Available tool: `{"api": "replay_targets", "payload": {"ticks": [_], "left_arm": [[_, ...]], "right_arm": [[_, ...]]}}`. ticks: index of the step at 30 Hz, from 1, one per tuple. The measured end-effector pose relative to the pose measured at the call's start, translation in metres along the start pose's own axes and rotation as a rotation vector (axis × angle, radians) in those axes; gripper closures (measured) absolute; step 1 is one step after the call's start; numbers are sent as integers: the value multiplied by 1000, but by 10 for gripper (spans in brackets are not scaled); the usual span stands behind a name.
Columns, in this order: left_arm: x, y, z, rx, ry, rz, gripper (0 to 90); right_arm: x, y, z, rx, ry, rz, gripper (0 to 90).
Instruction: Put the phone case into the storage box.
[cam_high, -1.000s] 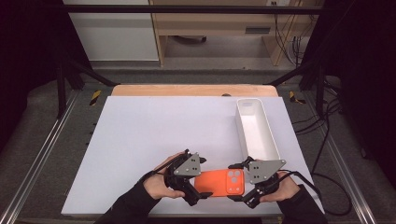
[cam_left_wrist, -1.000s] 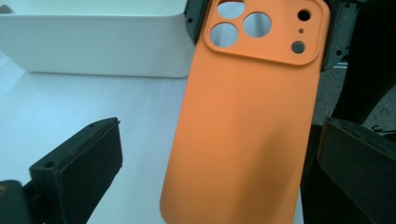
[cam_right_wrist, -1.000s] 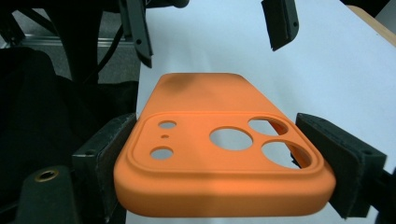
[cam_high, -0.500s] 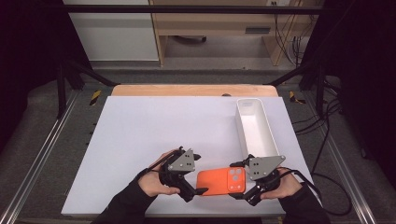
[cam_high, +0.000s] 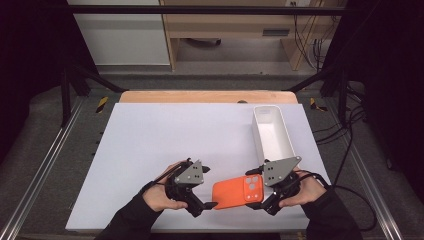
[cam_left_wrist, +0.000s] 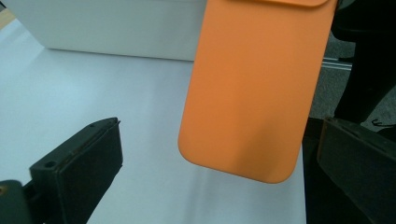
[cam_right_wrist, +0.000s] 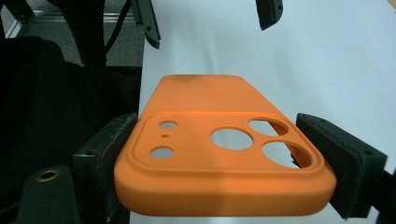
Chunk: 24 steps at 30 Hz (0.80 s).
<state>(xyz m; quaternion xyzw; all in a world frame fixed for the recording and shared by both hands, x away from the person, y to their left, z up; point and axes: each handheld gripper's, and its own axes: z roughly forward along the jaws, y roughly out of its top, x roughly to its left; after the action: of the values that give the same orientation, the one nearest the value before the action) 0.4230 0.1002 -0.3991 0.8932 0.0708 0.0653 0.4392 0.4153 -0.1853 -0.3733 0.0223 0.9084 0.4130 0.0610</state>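
The orange phone case (cam_high: 235, 192) hangs just above the tabletop (cam_high: 175, 135) near its 6 o'clock edge. My right tool (cam_right_wrist: 224, 154) grips its camera end; my left tool (cam_high: 200, 202), at the case's 9 o'clock, stands open. I keep it level and clamped, clearing the white bin (cam_high: 272, 135) at 1 o'clock.

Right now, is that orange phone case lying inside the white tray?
No, the orange phone case is pinched by the right tongs near the table's front edge, well short of the white tray.
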Motion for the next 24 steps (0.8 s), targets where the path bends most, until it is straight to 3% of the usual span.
{"api": "replay_targets", "payload": {"ticks": [24], "left_arm": [[0, -2, 13, 54, -35, -6, 0]], "right_arm": [[-12, 34, 3, 177, 81, -27, 161]]}}
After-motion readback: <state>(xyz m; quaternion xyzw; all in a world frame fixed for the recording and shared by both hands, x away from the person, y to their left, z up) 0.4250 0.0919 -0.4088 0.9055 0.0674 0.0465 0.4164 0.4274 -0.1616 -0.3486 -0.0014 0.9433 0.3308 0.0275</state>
